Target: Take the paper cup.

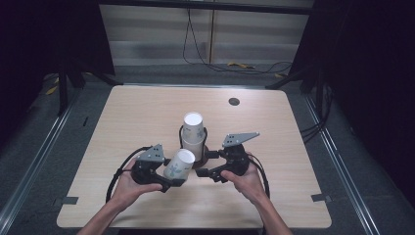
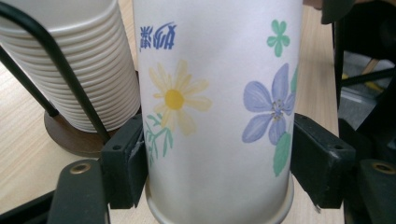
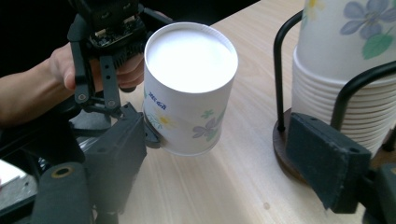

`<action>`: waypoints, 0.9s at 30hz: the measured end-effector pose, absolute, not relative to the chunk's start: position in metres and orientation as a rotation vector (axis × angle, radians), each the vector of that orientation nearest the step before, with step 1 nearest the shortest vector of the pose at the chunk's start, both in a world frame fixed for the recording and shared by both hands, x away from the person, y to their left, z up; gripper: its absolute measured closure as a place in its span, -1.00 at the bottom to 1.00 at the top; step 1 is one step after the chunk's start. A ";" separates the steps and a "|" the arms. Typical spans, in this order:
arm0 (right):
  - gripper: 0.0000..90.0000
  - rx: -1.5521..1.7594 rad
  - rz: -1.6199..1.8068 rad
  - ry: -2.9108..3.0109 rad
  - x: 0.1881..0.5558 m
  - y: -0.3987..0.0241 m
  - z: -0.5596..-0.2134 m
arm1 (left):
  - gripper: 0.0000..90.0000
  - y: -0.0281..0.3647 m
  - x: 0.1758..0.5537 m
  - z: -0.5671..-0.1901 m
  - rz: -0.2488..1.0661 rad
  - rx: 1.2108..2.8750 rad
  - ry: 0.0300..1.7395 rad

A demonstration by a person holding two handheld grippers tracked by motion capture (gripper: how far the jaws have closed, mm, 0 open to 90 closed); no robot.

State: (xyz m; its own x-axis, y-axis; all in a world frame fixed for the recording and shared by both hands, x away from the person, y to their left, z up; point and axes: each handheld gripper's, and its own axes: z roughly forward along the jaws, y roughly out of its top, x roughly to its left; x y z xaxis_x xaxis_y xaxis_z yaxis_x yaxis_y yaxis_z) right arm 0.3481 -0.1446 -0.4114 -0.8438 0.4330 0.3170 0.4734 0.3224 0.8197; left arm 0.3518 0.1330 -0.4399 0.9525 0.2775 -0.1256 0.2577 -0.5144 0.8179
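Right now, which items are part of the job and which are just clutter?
In play:
- paper cup clamped upside down in the left claw
- cup stack in its wire holder
- right claw, open beside the holder

Lying about:
- cables on the floor
- round grommet in the table

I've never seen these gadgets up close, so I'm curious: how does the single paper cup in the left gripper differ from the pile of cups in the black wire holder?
The single cup is held in the left gripper, tilted, off the table; the stack of cups stands upright in its wire holder on a round wooden base. The single cup is alone; the stack is many cups nested, with rims layered. Both are upside down and show the same white paper with flower print.
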 end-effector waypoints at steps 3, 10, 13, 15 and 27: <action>-0.58 -0.861 -1.560 -2.538 0.348 -0.144 -0.413 | -0.37 0.130 0.352 -0.440 0.031 2.157 0.361; -0.62 -0.859 -1.493 -2.606 0.346 -0.141 -0.414 | -0.36 0.129 0.351 -0.443 0.047 2.201 0.357; -0.54 -0.845 -1.469 -2.637 0.344 -0.139 -0.413 | -0.36 0.127 0.349 -0.446 0.059 2.241 0.340; -0.53 -0.833 -1.447 -2.658 0.343 -0.138 -0.413 | -0.36 0.126 0.349 -0.446 0.056 2.254 0.335; -0.59 -0.772 -1.279 -2.762 0.341 -0.131 -0.420 | -0.36 0.117 0.346 -0.449 0.046 2.328 0.289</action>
